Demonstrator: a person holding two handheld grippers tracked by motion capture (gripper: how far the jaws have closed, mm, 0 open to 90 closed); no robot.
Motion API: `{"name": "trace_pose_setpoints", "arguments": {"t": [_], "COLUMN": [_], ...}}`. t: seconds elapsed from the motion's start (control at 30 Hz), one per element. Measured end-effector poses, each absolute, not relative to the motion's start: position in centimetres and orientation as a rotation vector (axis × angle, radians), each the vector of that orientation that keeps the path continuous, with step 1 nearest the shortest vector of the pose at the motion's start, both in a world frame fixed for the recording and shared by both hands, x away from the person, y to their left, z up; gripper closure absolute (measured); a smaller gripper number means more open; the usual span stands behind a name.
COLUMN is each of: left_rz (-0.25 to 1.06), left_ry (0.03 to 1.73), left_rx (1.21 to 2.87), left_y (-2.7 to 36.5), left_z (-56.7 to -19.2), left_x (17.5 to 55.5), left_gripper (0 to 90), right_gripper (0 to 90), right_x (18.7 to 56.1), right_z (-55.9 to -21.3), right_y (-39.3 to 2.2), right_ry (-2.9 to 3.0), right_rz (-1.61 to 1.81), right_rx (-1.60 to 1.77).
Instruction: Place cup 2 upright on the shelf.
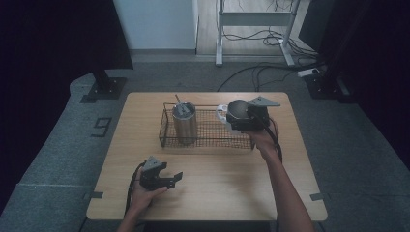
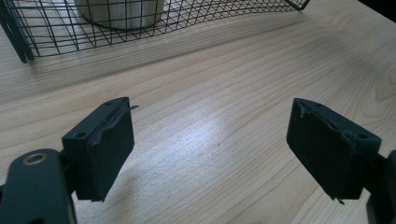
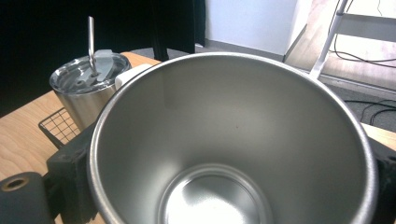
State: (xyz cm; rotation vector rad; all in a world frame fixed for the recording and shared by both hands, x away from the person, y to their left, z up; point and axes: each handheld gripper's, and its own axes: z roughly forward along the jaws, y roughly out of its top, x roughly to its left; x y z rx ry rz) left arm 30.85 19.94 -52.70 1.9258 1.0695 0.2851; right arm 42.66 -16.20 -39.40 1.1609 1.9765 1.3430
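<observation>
A steel cup [image 3: 233,154] sits closest to the lens in the right gripper view, its open mouth facing the camera and its shiny inside empty. The right gripper [image 1: 247,117] is clamped on it, a jaw pressed on each side of the wall, and holds it above the right end of a wire basket [image 1: 167,131] on the table [image 1: 227,166]. A white handle [image 1: 221,113] sticks out from the cup. A lidded tumbler [image 1: 184,122] with a straw [image 3: 91,39] stands upright in the basket's left part. The left gripper [image 1: 173,179] rests low over the table's near left, well apart from the basket, jaws spread wide around bare wood.
</observation>
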Motion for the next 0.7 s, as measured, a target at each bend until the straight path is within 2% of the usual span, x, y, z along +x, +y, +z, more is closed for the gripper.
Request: {"name": "trace_pose_setpoints", "arguments": {"t": [0.7], "left_rz": [0.278], "left_ry": [1.075], "left_rx": [1.925], "left_y": [20.1], "left_z": [-52.8], "left_x": [30.8], "left_gripper": [15.4], "right_gripper": [6.4], "right_x": [45.0], "right_z": [-40.0], "right_y": [-15.3], "right_ry": [1.992], "right_rz": [1.312], "right_rx": [1.183]}}
